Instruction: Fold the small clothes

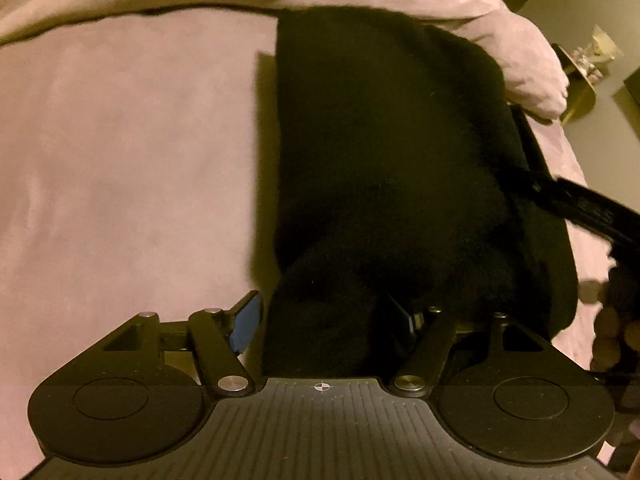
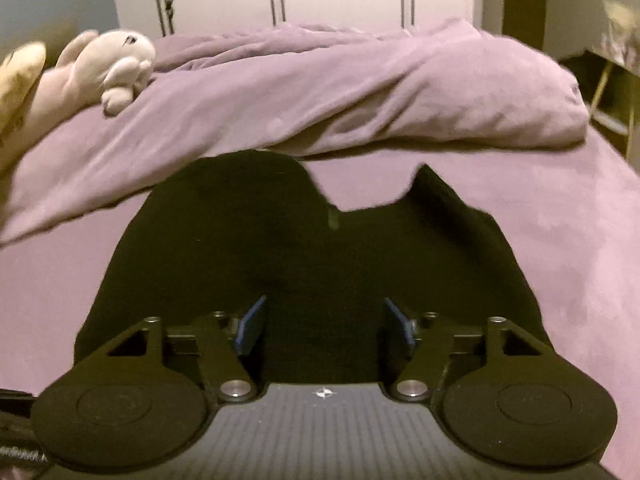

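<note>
black garment (image 2: 312, 248) on pink sheet (image 2: 560, 240) — both grippers (image 1: 326, 320) (image 2: 324, 324) spread wide, gripping nothing

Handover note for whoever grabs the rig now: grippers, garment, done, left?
Left gripper: jaws apart, black garment bunched between them; grip unclear.
Right gripper: jaws open over the garment, holding nothing visible.
Garment lies on the purple bed sheet, below the bunched duvet; stuffed toy far left.
Done: one side looks folded over.
Left: finish folding, probably flatten.
</note>
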The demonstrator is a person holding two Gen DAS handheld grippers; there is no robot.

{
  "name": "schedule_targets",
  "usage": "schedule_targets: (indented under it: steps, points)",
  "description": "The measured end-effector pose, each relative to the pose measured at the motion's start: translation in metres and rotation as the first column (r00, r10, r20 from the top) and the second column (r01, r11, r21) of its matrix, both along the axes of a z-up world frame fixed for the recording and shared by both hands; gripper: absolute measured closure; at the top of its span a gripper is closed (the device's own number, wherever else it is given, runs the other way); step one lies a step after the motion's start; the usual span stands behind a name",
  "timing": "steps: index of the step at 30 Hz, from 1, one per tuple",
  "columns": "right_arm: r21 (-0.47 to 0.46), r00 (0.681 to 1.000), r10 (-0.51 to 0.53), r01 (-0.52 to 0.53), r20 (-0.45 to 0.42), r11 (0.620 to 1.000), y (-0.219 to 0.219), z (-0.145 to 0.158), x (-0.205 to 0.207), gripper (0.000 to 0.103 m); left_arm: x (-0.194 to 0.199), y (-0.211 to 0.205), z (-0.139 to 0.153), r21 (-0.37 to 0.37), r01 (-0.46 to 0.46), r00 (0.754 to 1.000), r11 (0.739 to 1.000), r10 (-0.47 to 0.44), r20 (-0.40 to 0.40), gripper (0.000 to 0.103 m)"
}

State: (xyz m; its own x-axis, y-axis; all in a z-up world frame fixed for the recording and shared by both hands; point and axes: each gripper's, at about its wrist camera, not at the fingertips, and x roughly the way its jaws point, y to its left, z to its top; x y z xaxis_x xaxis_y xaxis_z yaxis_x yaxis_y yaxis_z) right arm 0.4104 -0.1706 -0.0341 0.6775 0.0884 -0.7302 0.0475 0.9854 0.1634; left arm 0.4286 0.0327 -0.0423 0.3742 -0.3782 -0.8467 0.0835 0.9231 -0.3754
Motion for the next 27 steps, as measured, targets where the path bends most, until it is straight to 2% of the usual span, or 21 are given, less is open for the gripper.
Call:
schedule_targets:
  steps: [3,4,5,6,7,9,10,11,12,13,14,15,16,17,18,20,23,24,27]
  points:
    - [0.173,0.998,-0.003,0.013,-0.060,0.985,-0.017,-0.018,0.006,0.031,-0.001,0.001,-0.004,-0.009,-0.025,1.000,1.000,0.025,-0.013,0.029]
    - [0.232,0.997,0.007,0.011,-0.076,0.973,-0.018,-0.024,0.010,0.034,-0.002,-0.001,-0.003,0.001,-0.026,1.000,1.000,0.026,-0.005,0.028]
    - [0.277,0.996,0.016,0.009,-0.089,0.961,-0.018,-0.027,0.014,0.052,-0.004,-0.003,-0.002,0.010,-0.026,1.000,1.000,0.026,0.002,0.028]
    - [0.316,0.995,0.040,-0.010,-0.091,0.949,-0.017,-0.028,0.018,0.063,-0.004,-0.004,-0.001,0.015,-0.027,1.000,1.000,0.027,0.006,0.027]
    - [0.338,0.995,0.045,-0.012,-0.091,0.941,-0.015,-0.028,0.018,0.068,-0.004,-0.005,-0.002,0.015,-0.029,1.000,0.999,0.029,0.009,0.027]
    - [0.330,0.994,0.052,-0.018,-0.092,0.944,-0.015,-0.031,0.023,0.063,-0.003,-0.004,-0.004,0.005,-0.040,0.999,0.999,0.040,0.001,0.025]
    - [0.334,0.994,0.044,-0.009,-0.097,0.942,-0.019,-0.035,0.024,0.049,-0.001,-0.003,-0.005,-0.007,-0.047,0.999,0.999,0.047,-0.008,0.025]
    - [0.370,0.993,0.043,0.002,-0.114,0.929,-0.022,-0.041,0.027,0.044,-0.001,-0.001,-0.006,-0.014,-0.052,0.999,0.999,0.052,-0.015,0.024]
    - [0.425,0.989,0.034,0.031,-0.144,0.905,-0.027,-0.048,0.030,0.042,-0.001,0.000,-0.008,-0.017,-0.056,0.998,0.998,0.056,-0.019,0.023]
    - [0.468,0.988,0.017,0.059,-0.156,0.882,-0.028,-0.050,0.032,0.046,-0.001,0.000,-0.008,-0.018,-0.057,0.998,0.998,0.057,-0.019,0.022]
    - [0.487,0.987,0.016,0.065,-0.160,0.871,-0.026,-0.049,0.035,0.064,-0.002,0.001,-0.007,-0.017,-0.059,0.998,0.998,0.059,-0.016,0.022]
    - [0.491,0.987,0.022,0.060,-0.160,0.869,-0.021,-0.045,0.037,0.071,-0.003,0.001,-0.005,-0.012,-0.064,0.998,0.998,0.064,-0.015,0.023]
    - [0.459,0.988,0.024,0.048,-0.151,0.887,-0.014,-0.036,0.039,0.078,-0.004,0.003,0.000,-0.005,-0.074,0.997,0.997,0.074,-0.012,0.024]
    - [0.398,0.992,0.046,0.006,-0.121,0.917,-0.003,-0.020,0.041,0.081,-0.006,0.005,0.008,0.000,-0.084,0.996,0.996,0.084,0.001,0.027]
    - [0.330,0.995,0.086,-0.063,-0.055,0.942,0.009,0.003,0.040,0.081,-0.008,0.006,0.017,0.007,-0.087,0.996,0.996,0.087,0.017,0.028]
    - [0.194,0.980,0.170,-0.187,0.100,0.963,0.023,0.049,0.031,0.082,-0.012,0.005,0.039,0.035,-0.082,0.994,0.996,0.080,0.073,0.028]
    - [-0.081,0.959,0.175,-0.161,0.224,0.984,0.018,0.082,0.012,0.082,-0.011,-0.006,0.059,0.044,-0.072,0.990,0.996,0.066,0.124,0.027]
    - [-0.149,0.962,0.153,-0.121,0.227,0.981,0.010,0.083,0.009,0.082,-0.009,-0.012,0.062,0.035,-0.063,0.990,0.997,0.058,0.131,0.026]
    - [-0.221,0.982,0.090,-0.052,0.163,0.974,-0.021,0.065,0.011,0.082,-0.002,-0.033,0.060,0.033,-0.034,0.991,0.999,0.029,0.128,0.027]
